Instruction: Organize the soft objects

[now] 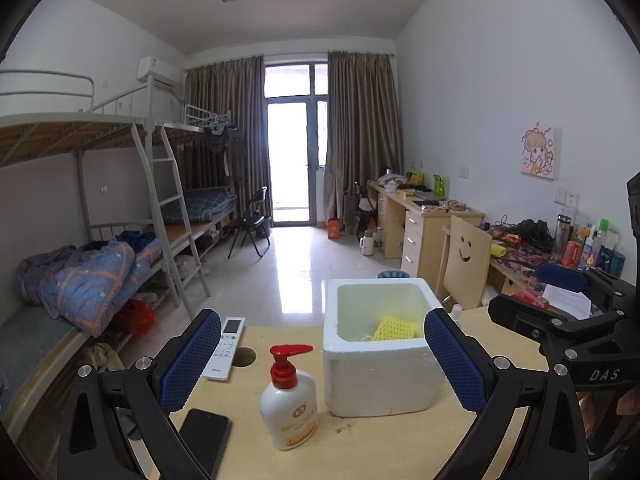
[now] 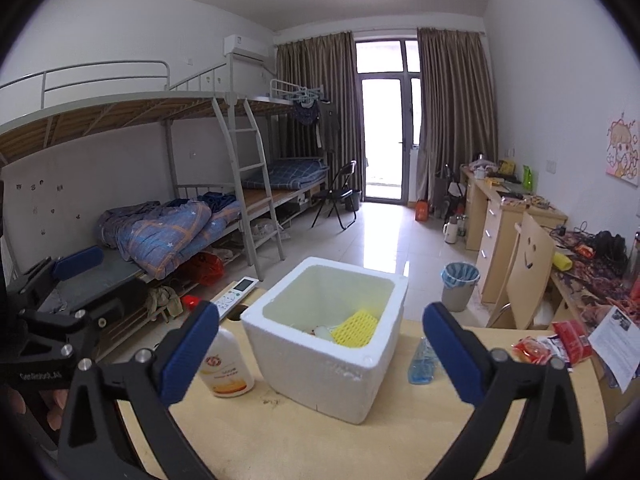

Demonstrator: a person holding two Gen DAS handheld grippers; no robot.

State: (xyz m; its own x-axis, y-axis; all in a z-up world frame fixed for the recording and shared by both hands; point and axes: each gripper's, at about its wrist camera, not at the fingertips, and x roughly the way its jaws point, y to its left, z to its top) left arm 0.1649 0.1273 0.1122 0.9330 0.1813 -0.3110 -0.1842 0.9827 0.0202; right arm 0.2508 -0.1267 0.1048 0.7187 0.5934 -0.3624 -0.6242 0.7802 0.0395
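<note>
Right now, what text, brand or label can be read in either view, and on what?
"DAS": right gripper body, left wrist view.
"Midea", small and uncertain: air-conditioner remote.
White print on left gripper body: too blurred.
Soap pump bottle logo and label: unreadable.
Paper sheet and red snack packets: too small.

One foam box (image 2: pixel 324 336), one yellow sponge (image 2: pixel 355 329), two bottles (image 1: pixel 289 400) (image 2: pixel 423 362).

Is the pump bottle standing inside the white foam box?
No, the pump bottle stands upright on the table, left of the white foam box, which holds a yellow foam net.
</note>
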